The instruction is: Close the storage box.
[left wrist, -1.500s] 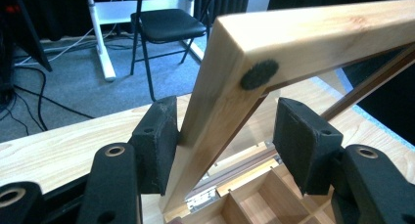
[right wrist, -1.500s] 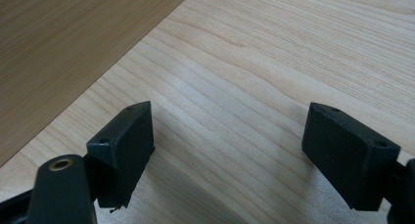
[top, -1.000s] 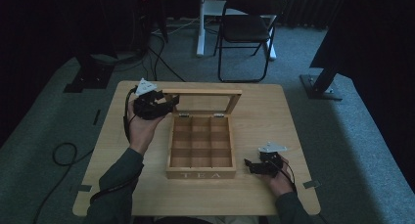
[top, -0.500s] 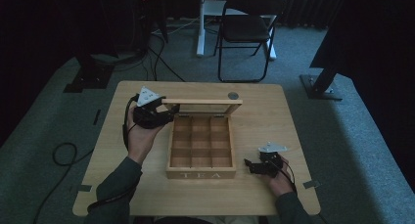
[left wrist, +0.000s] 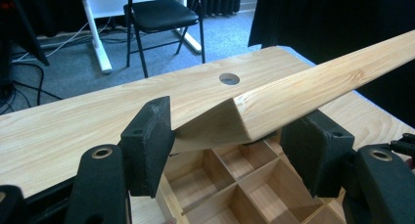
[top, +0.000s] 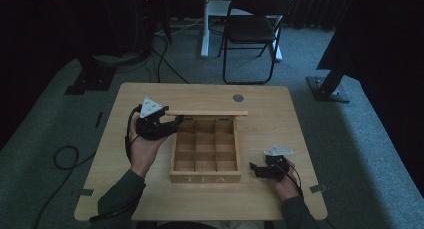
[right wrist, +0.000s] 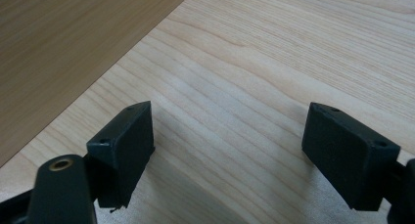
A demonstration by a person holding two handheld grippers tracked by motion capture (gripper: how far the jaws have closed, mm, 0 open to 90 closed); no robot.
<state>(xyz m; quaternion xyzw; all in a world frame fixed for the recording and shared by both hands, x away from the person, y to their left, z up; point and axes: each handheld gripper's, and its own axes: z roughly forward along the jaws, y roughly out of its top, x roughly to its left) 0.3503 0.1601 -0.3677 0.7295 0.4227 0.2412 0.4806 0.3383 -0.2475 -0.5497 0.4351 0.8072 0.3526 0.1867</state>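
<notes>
Standing open at the table's centre, the pale wooden tea box shows a square grid of small compartments and the carved word TEA on its near face. Its lid, a flat plank of smooth, streaky grain, is raised at the box's 12 o'clock edge, long axis running 9 to 3 o'clock. The left gripper has just been opening; its matte black blocky jaws flank the lid's corner without pressing it. At 4 o'clock, the right gripper gapes wide over bare wood, holding nothing.
</notes>
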